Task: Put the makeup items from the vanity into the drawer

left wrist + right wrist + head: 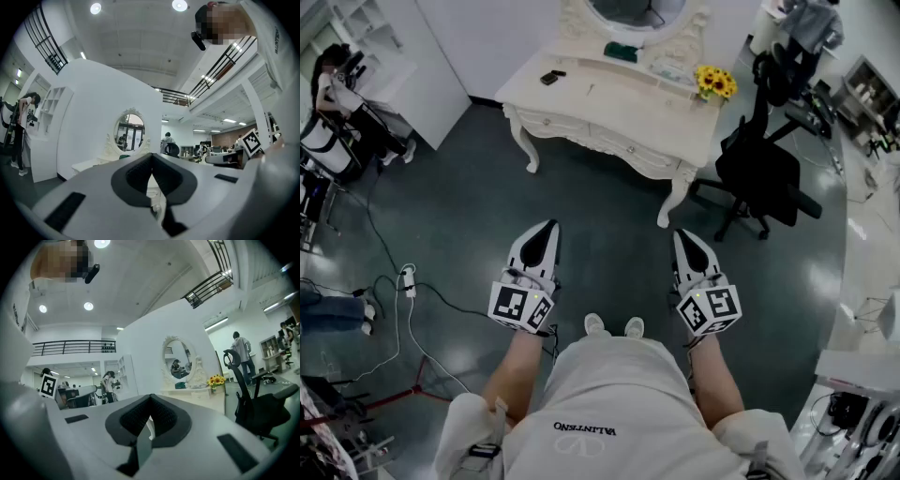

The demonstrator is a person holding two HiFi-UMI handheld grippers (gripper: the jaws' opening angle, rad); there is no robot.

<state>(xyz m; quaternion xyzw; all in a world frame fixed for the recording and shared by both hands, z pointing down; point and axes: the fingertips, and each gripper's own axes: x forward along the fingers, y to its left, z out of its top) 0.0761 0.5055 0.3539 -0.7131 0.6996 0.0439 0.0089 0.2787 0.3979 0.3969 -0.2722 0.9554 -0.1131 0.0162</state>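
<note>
The cream vanity (623, 117) stands a few steps ahead of me, its front drawers (622, 147) closed. On its top lie a small dark item (551, 77), a thin stick-like item (590, 90) and a green item (620, 52) below the oval mirror (633, 9). My left gripper (547, 234) and right gripper (682, 240) hang side by side over the dark floor, well short of the vanity. Both are shut with nothing in them. The vanity's mirror (130, 129) shows beyond the left gripper (151, 174), and the vanity (192, 391) beyond the right gripper (150, 414).
A black office chair (759, 173) stands at the vanity's right end, near a bunch of sunflowers (715, 82) on the top. Cables and a power strip (408, 281) lie on the floor to the left. A white shelf unit (389, 56) and people at work stand around.
</note>
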